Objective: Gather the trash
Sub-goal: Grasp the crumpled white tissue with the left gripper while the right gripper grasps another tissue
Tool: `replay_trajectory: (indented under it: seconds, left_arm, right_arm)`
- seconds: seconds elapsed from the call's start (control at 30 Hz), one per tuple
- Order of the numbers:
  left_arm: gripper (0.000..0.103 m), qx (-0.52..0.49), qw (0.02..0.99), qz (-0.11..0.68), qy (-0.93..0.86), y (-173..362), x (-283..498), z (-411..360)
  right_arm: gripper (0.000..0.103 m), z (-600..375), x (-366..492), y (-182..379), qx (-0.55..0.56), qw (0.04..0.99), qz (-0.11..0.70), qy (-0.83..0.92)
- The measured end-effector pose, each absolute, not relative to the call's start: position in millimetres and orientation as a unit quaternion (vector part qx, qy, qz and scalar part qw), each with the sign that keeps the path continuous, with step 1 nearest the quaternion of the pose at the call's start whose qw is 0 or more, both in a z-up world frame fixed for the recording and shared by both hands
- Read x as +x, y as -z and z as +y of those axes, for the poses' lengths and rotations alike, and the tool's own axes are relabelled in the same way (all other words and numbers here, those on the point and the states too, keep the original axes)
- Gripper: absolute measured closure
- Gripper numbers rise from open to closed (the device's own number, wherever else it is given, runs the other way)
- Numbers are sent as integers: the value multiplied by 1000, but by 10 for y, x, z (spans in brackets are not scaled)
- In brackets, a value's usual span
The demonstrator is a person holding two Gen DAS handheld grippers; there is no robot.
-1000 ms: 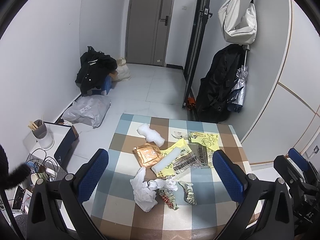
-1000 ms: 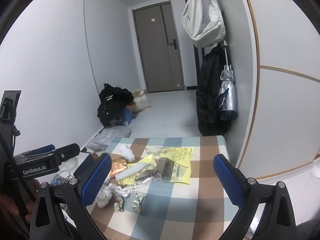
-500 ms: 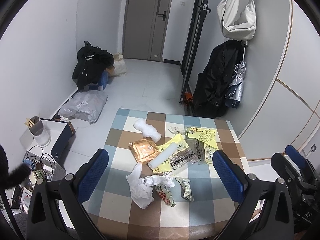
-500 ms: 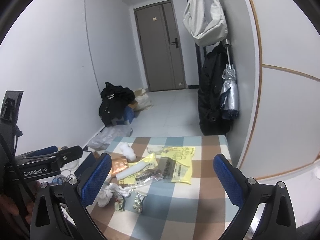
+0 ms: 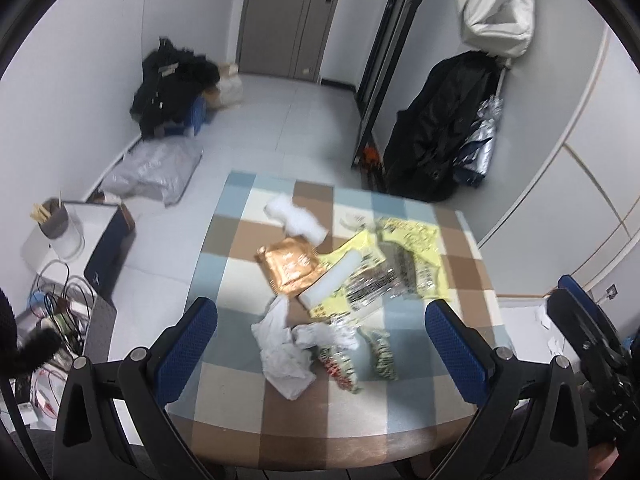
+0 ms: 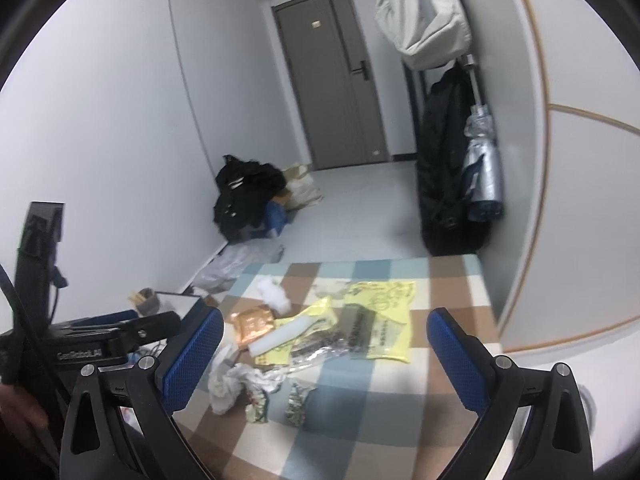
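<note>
- On the checked table (image 5: 240, 396) below you, the trash sits mid-cloth
- Your left gripper (image 5: 320, 344) and right gripper (image 6: 322, 356) hang above it, both spread wide, holding nothing
- Yellow wrappers (image 5: 420, 256) lie beside the copper pouch (image 5: 290, 266)
- Crumpled tissue (image 5: 284, 354) lies nearest you

Ahead of the left gripper (image 5: 320, 336), open air extends down to the crumpled tissue (image 5: 288, 356) and wrappers (image 5: 360, 356). The table's (image 5: 320, 420) near edge lies bare.
</note>
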State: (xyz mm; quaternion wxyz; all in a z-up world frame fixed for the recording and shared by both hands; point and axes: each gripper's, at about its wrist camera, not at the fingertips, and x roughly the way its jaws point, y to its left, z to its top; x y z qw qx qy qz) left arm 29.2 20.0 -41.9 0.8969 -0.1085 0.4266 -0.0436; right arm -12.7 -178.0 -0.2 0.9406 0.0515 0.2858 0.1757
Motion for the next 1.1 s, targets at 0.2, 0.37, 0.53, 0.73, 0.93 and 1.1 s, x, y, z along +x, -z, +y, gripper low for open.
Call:
replay_trajectory:
  seconds: [0.2, 0.37, 0.53, 0.73, 0.93, 1.1]
  left_arm:
    - [1, -131, 869, 477, 24, 718, 490, 429]
    - [12, -130, 838, 529, 38, 990, 602, 449]
    - [27, -122, 812, 569, 44, 1209, 662, 448]
    - [41, -114, 795, 594, 54, 1335, 700, 417]
    - [61, -82, 798, 595, 55, 1332, 715, 346]
    - [88, -71, 796, 597, 63, 1318, 670, 304]
  right_arm:
    - [0, -1638, 103, 170, 52, 925, 318, -200]
    - [0, -1635, 324, 308, 70, 911, 353, -203]
    - [0, -1657, 509, 467, 82, 898, 386, -197]
    - [0, -1646, 634, 644, 85, 878, 430, -192]
    - [0, -1661, 661, 663, 86, 875, 439, -184]
    - [0, -1667, 644, 645, 79, 878, 436, -182]
